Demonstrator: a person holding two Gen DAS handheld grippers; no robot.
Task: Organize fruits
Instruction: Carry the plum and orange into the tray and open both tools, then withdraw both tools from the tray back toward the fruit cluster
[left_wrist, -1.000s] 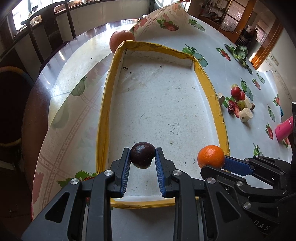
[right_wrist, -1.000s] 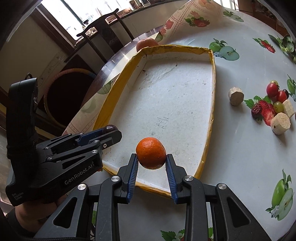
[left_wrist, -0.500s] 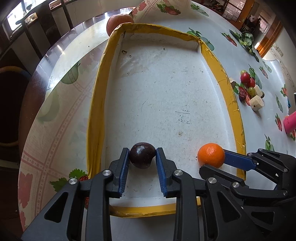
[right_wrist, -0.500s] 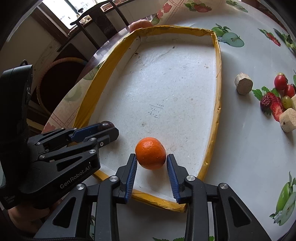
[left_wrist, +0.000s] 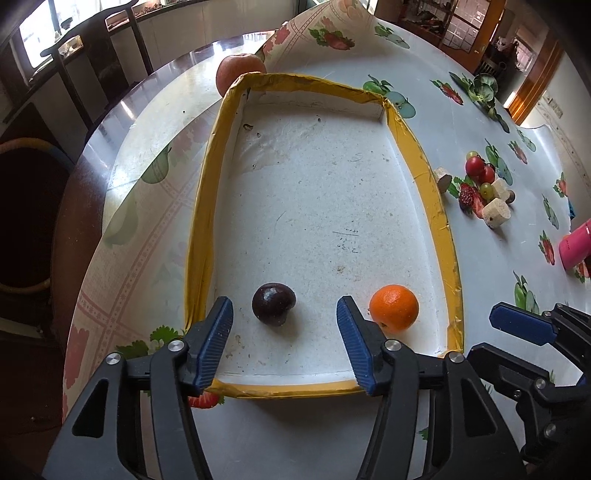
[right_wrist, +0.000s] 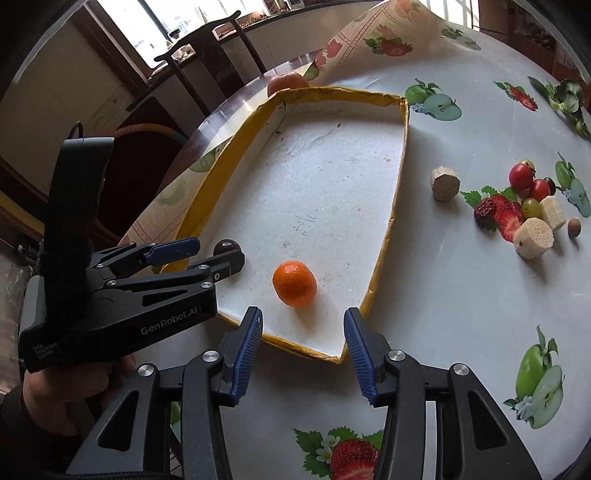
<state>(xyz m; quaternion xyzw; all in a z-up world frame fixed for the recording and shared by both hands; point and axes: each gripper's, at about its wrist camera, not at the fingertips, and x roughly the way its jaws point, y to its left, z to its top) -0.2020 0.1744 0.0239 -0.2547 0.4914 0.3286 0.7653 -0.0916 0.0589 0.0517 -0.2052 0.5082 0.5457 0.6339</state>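
A dark plum (left_wrist: 273, 303) and an orange (left_wrist: 394, 307) lie on the white floor of the yellow-rimmed tray (left_wrist: 201, 206), near its front edge. My left gripper (left_wrist: 284, 325) is open and its jaws are still opening; the plum sits free between the blue pads, touching neither. My right gripper (right_wrist: 303, 339) is also opening, with the orange (right_wrist: 294, 283) lying loose just ahead of its fingertips. In the right wrist view the left gripper (right_wrist: 195, 254) hides most of the plum (right_wrist: 226, 245). An apple (left_wrist: 239, 70) rests outside the tray's far left corner.
Right of the tray (right_wrist: 388, 221) lie small fruits, red cherry tomatoes (right_wrist: 521, 176), a strawberry (right_wrist: 498, 214), a green grape and pale cork-like blocks (right_wrist: 533, 238). A pink object (left_wrist: 576, 245) is at the right edge. Dark chairs (left_wrist: 92, 62) stand beyond the table's left side.
Both grippers lowered their fruit into the tray and opened. The plum and orange now lie free on the tray floor. The right gripper has pulled back from the orange.
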